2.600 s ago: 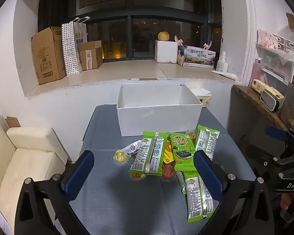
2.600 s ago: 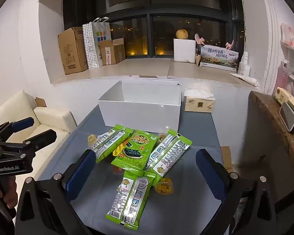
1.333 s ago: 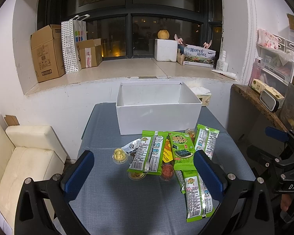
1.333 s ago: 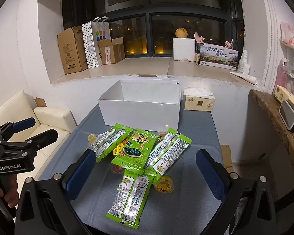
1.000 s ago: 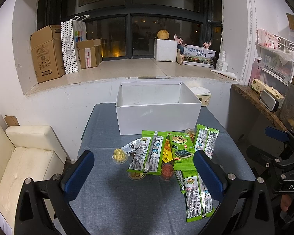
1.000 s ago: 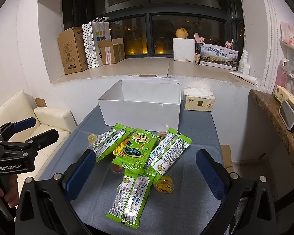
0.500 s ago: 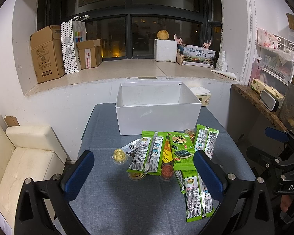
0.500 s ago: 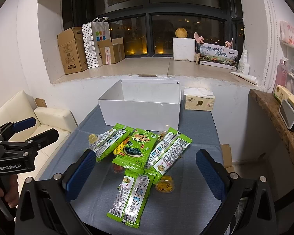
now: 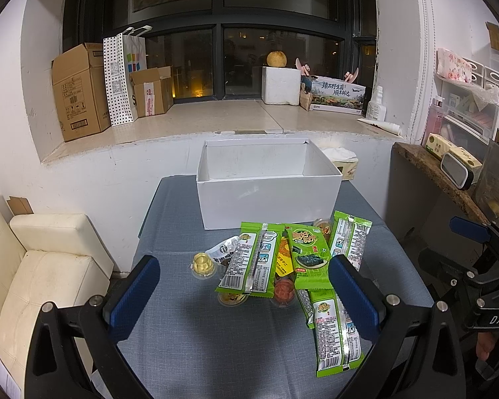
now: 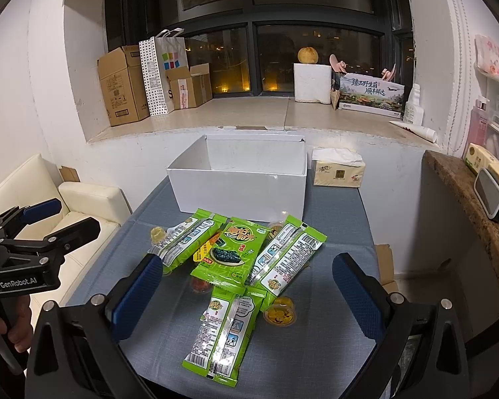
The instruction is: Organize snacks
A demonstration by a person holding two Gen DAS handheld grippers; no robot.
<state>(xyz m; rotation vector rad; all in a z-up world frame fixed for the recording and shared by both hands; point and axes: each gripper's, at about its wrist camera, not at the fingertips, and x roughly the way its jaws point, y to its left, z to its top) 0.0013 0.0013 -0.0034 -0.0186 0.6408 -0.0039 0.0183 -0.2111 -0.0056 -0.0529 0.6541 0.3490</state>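
A pile of green snack packets (image 9: 256,259) (image 10: 231,249) lies mid-table, with small jelly cups (image 9: 202,264) (image 10: 279,312) among them. Behind the pile stands an open white box (image 9: 269,196) (image 10: 239,186), its inside hidden from here except bare walls. My left gripper (image 9: 246,296) hovers open above the near side of the pile, nothing between its blue pads (image 9: 134,291). My right gripper (image 10: 246,296) is open too, over the long green packet (image 10: 226,329) nearest me. Each gripper appears at the edge of the other's view.
The table (image 9: 189,339) wears a grey-blue cloth. A tissue box (image 10: 337,169) sits right of the white box. A cream sofa (image 9: 40,276) is at the left, a wooden counter (image 10: 465,206) at the right. Cartons and a paper bag (image 9: 124,76) line the window sill.
Almost nothing differs: both grippers hold nearly still, wide open, and the snacks and box stay where they were.
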